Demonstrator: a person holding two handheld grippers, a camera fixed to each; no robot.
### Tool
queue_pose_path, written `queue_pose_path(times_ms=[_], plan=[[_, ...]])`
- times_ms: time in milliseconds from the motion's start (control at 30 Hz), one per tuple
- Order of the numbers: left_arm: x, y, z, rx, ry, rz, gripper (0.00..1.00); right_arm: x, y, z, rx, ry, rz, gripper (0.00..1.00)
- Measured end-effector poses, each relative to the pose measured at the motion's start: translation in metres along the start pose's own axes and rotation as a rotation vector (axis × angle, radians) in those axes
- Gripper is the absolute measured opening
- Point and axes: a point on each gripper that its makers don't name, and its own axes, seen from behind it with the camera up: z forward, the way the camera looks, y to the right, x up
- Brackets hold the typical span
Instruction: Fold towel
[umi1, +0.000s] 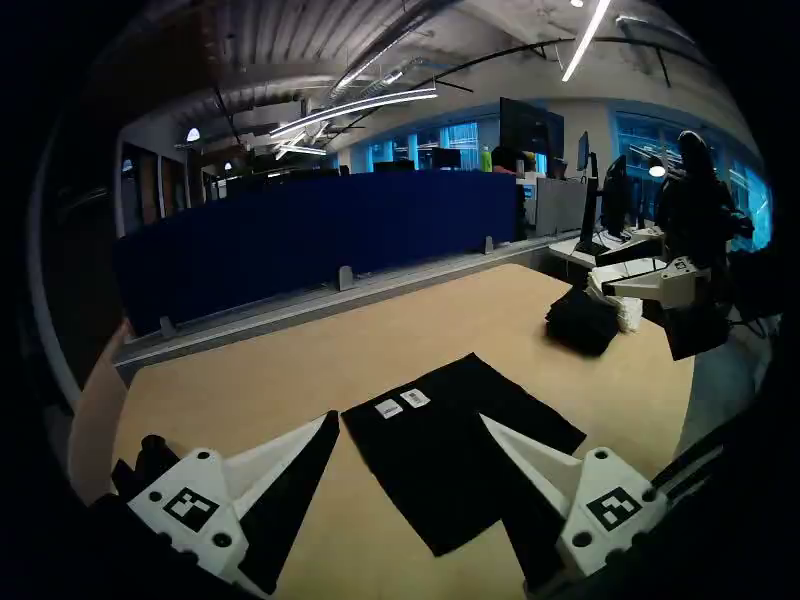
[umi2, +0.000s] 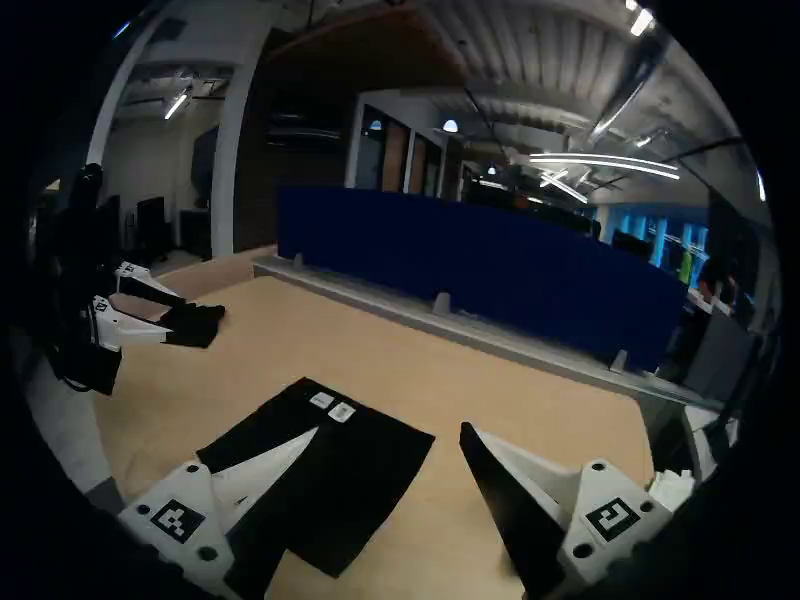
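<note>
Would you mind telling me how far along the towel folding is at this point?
Done: the black towel lies flat on the wooden table, a neat rectangle; I cannot tell whether it holds a fold already. In hand: nothing; the left gripper and right gripper are open near it. Left: gripping an edge and folding.

L claw (umi1: 410, 418) spread wide, empty | blk towel (umi1: 450, 460) flat on table (umi1: 250, 380) | dark pile (umi1: 582, 320) near far corner
</note>
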Motion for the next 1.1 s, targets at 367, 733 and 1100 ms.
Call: queue_pose_path(times_ms=[367, 733, 1100], plan=[[-0.059, 0.014, 0.016, -0.030, -0.103, -0.008, 0.94, -0.059, -0.014, 0.015, 0.022, -0.087, -0.017, 1.00], [-0.123, 0.031, 0.030, -0.085, -0.222, 0.008, 0.94, -0.129, -0.035, 0.026, 0.071, -0.210, -0.042, 1.00], [-0.186, 0.048, 0.035, -0.153, -0.373, 0.022, 0.94, -0.191, -0.054, 0.028, 0.127, -0.335, -0.048, 1.00]])
